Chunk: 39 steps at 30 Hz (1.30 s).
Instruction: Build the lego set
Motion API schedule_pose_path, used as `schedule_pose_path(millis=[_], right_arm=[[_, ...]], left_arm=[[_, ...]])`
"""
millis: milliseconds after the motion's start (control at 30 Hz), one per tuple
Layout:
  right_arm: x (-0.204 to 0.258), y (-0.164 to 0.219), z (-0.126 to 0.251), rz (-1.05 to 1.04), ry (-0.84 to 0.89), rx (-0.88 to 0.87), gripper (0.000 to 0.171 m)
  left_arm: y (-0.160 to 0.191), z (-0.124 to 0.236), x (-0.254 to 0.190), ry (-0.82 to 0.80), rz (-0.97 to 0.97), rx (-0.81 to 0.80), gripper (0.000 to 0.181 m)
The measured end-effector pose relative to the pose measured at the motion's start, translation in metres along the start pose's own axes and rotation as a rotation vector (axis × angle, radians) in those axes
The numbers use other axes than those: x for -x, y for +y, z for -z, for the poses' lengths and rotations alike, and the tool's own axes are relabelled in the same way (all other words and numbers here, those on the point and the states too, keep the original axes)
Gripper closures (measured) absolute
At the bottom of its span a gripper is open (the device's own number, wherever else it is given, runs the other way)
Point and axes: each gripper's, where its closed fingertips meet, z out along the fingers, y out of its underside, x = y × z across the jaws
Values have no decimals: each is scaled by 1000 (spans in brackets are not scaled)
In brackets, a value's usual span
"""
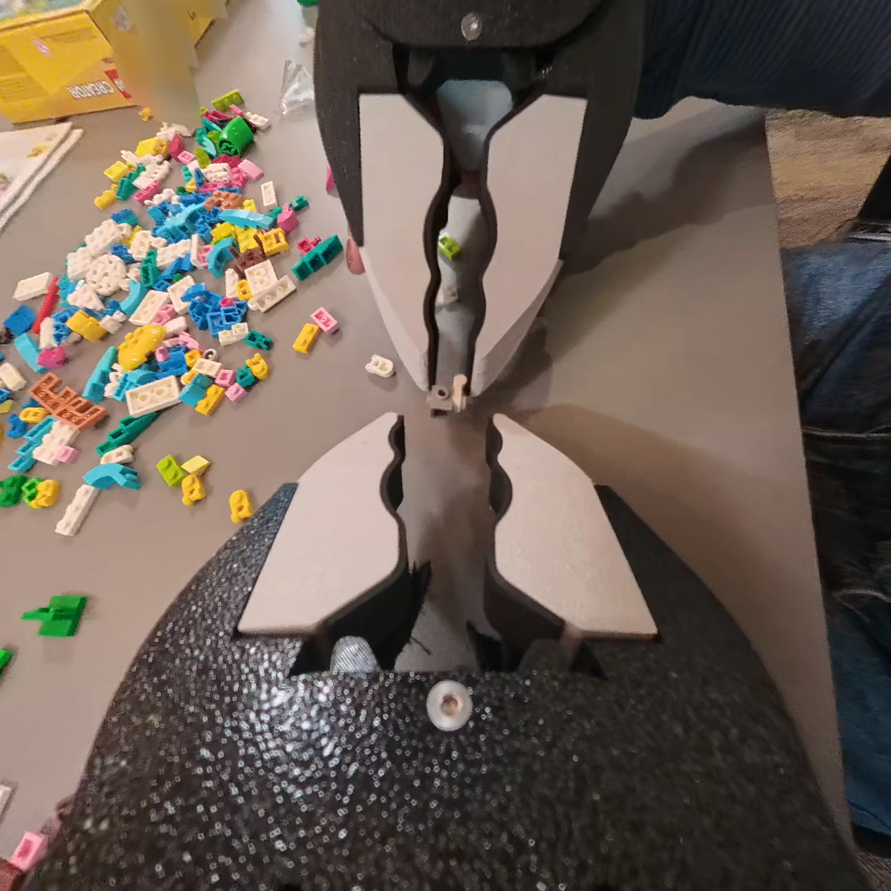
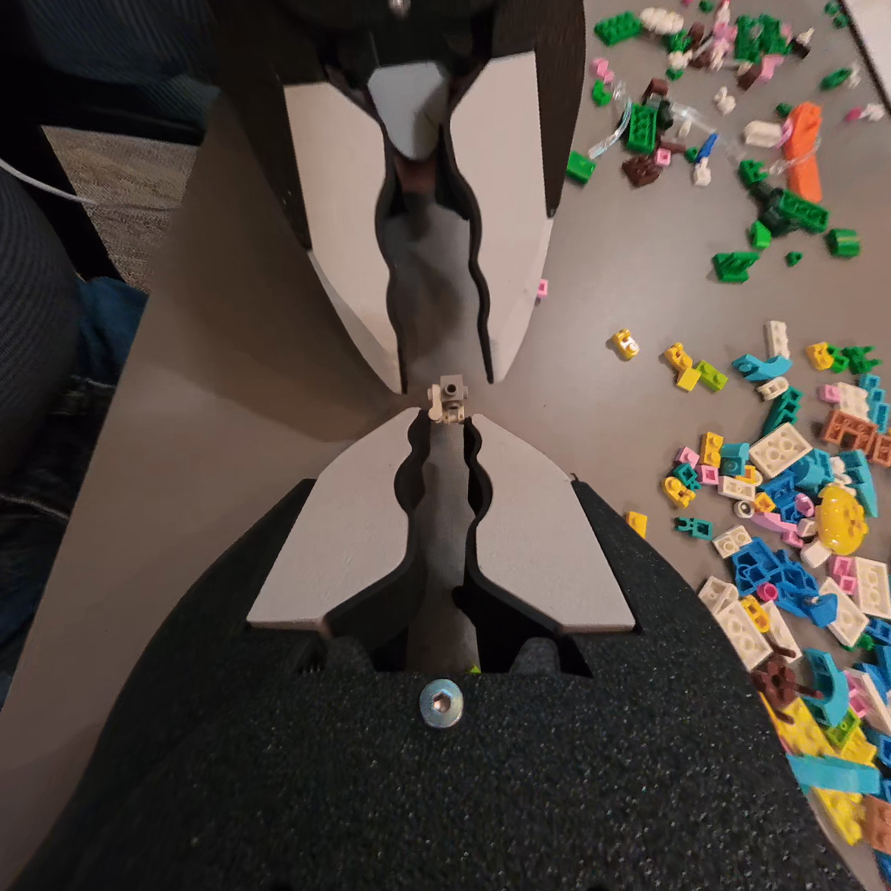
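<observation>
My right gripper (image 2: pixel 446 417) is shut on a small grey brick with side studs (image 2: pixel 452 388) that has a small cream piece (image 2: pixel 435 400) stuck to its side. It holds them just above the grey table (image 2: pixel 602 289). My left gripper (image 1: pixel 446 424) faces it tip to tip, open and empty, with its fingertips either side of the grey brick (image 1: pixel 441 398) without touching it. The right gripper (image 1: pixel 451 388) shows at the top of the left wrist view. The left gripper (image 2: pixel 446 378) shows at the top of the right wrist view.
A big heap of loose coloured bricks (image 1: pixel 168 289) lies left of the grippers, also at the right of the right wrist view (image 2: pixel 795 530). A yellow box (image 1: pixel 58 62) and booklets (image 1: pixel 29 159) are behind it. Green bricks and an orange tool (image 2: pixel 803 149) lie farther off. The table edge (image 1: pixel 790 385) and a person's leg are close. The grippers are tip to tip, or close to it.
</observation>
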Motion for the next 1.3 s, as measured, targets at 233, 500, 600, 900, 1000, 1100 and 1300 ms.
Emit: schedule_pose_path(millis=[233, 500, 600, 900, 1000, 1100, 1300], right_arm=[[1, -14, 7, 23, 7, -51, 158], [0, -17, 10, 33, 10, -61, 159], [0, -18, 11, 35, 6, -60, 159], [0, -18, 12, 30, -6, -54, 159], [-11, -9, 18, -28, 35, -28, 153], [-25, 8, 22, -88, 82, 19, 153], [-24, 27, 12, -132, 56, 109, 153]], left_arm=[[-13, 5, 1, -8, -7, -95, 161], [-19, 7, 4, -38, -13, -142, 161], [-21, 8, 4, -34, -14, -158, 160], [-23, 9, 2, -19, -21, -171, 168], [-22, 11, 6, -28, 1, -171, 168], [-18, 13, 11, -42, 21, -160, 168], [-16, 14, 17, -56, 48, -155, 168]])
